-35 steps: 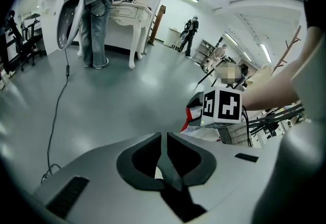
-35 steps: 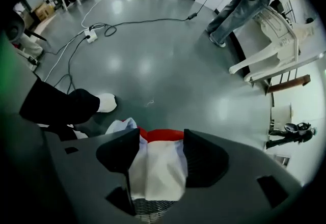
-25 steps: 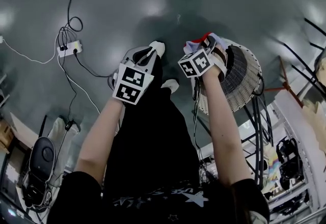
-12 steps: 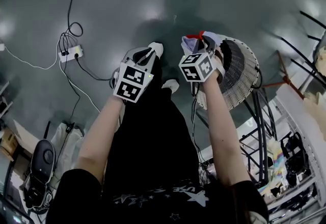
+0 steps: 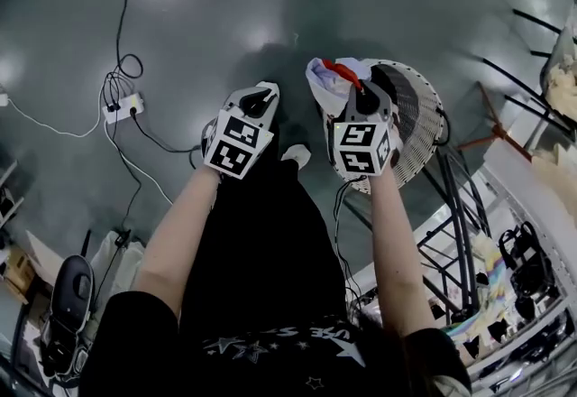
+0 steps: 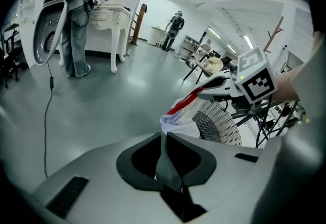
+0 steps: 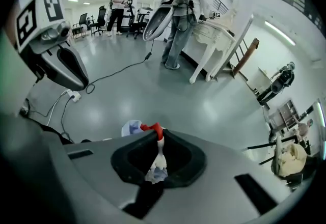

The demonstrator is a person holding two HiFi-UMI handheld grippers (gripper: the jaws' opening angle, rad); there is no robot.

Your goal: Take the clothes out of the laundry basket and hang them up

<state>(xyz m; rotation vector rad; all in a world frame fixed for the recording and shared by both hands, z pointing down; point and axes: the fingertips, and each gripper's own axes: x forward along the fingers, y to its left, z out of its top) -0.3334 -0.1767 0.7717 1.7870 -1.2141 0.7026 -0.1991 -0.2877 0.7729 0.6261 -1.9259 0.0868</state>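
Observation:
A white and pale lilac garment (image 5: 323, 78) with a red trim hangs bunched from my right gripper (image 5: 359, 96), which is shut on it above the near rim of the wicker laundry basket (image 5: 422, 129). In the right gripper view the cloth (image 7: 133, 128) is pinched between the pads, red edge at the tips. My left gripper (image 5: 259, 101) is shut with nothing in it, level with the right one and a hand's width to its left. From the left gripper view the garment (image 6: 179, 116) dangles under the right gripper (image 6: 206, 93) in front of the basket (image 6: 220, 127).
A black metal rack (image 5: 455, 206) stands just right of the basket. A white power strip (image 5: 122, 105) with trailing cables lies on the grey floor at left. A dark bag (image 5: 68, 296) sits at lower left. A white table (image 7: 214, 39) and standing people are farther off.
My right gripper has risen from the basket and rolled, and the garment has come up with it. The left gripper has drifted slightly upward and stays shut.

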